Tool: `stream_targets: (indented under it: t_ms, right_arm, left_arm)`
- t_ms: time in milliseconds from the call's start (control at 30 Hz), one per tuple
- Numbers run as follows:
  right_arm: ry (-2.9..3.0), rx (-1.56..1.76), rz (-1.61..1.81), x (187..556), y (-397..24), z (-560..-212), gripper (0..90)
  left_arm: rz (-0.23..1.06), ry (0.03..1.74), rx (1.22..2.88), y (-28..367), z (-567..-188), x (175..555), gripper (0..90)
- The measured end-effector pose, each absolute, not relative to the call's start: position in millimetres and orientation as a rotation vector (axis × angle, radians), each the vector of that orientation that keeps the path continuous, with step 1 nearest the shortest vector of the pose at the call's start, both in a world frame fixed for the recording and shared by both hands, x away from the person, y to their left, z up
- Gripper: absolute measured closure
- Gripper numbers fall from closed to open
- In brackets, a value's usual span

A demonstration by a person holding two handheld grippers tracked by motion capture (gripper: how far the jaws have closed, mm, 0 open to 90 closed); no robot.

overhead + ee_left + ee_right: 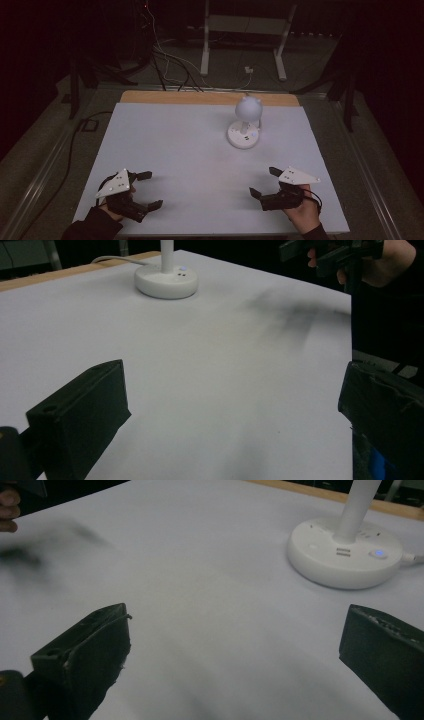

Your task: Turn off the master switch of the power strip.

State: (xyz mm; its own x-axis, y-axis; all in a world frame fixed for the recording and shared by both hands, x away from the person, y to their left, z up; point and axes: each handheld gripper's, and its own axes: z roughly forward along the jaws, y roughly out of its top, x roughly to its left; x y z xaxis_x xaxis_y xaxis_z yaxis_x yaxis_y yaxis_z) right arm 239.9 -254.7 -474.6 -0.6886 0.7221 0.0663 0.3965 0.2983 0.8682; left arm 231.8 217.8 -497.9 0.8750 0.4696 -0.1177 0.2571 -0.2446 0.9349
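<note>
Though searched for brands and labels, nothing readable anywhere: just two small dark marks and a blue light on the lamp point(244, 125) base, too small to make out as writing.

Left gripper point(146, 190) low at the near left of the worktop point(190, 150), held in a hand point(107, 202) with a dark sleeve point(92, 227); grey three-cornered plate on top. Fingers point(80, 415) spread wide apart, gripping nothing, bare white surface between them in the left gripper view.

Right gripper point(263, 182) at the near right, held in the other hand point(300, 210), grey plate on top too. Fingers point(85, 655) likewise spread wide, nothing between them, nothing touched as far as can be told.

Lamp standing upright toward the far right of the worktop, well apart from both grippers: round white base, thin white stem, rounded white head with two small ear-like bumps. White cable trailing from the base toward the far edge. Strip of bare wood along the far edge of the worktop. Beyond it, dark floor with cables point(170, 65) and white frame legs point(205, 45).
</note>
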Motion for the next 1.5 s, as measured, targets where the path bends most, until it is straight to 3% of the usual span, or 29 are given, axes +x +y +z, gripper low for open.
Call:
stream_targets:
  t_ms: [1500]
  right_arm:
    - [2.195,1.001,1.379,292,-238,-447,0.0]
  left_arm:
    - [0.215,0.543,1.838,218,-498,231,0.3]
